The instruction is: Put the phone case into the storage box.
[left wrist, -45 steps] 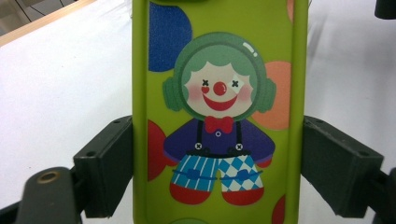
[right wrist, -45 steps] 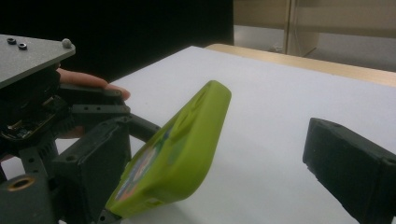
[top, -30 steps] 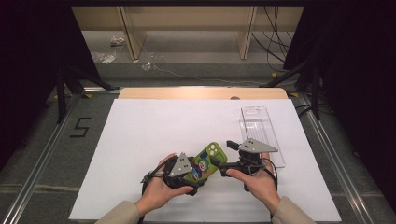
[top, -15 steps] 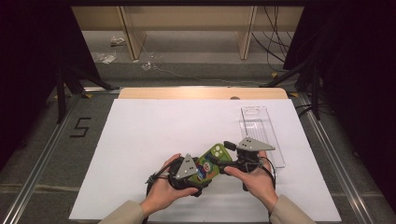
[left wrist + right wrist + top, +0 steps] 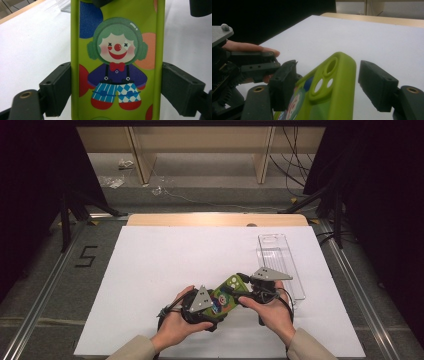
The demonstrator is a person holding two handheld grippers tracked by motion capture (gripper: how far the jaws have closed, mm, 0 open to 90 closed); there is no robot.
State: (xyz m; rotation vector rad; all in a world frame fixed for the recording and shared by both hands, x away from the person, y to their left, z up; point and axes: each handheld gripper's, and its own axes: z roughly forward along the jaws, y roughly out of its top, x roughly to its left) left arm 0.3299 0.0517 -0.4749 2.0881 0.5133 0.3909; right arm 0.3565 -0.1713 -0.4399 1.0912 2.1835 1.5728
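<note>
A lime-green phone case (image 5: 229,291) with a clown picture (image 5: 117,57) is held just above the white sheet. My left gripper (image 5: 219,303) is shut on its lower half, one pad (image 5: 56,86) pressed on each long edge. My right gripper (image 5: 240,286) straddles the camera-hole end (image 5: 332,82) of the case. Its jaws have just been closing with the case between them. The left pad (image 5: 284,82) is at the case's edge, while the right pad (image 5: 377,85) stands a gap away from it. In the right gripper view, the left gripper (image 5: 254,66) and a fingertip are at the left.
A clear plastic tray (image 5: 277,262) lies on the white sheet (image 5: 165,265) just behind the right hand. A wooden strip (image 5: 215,220) borders the sheet's far edge. Metal rails run along both sides, and a "5" mark (image 5: 86,256) is at the left.
The left hand with the case has edged slightly right, toward the right gripper. The right hand has stayed where it was.
</note>
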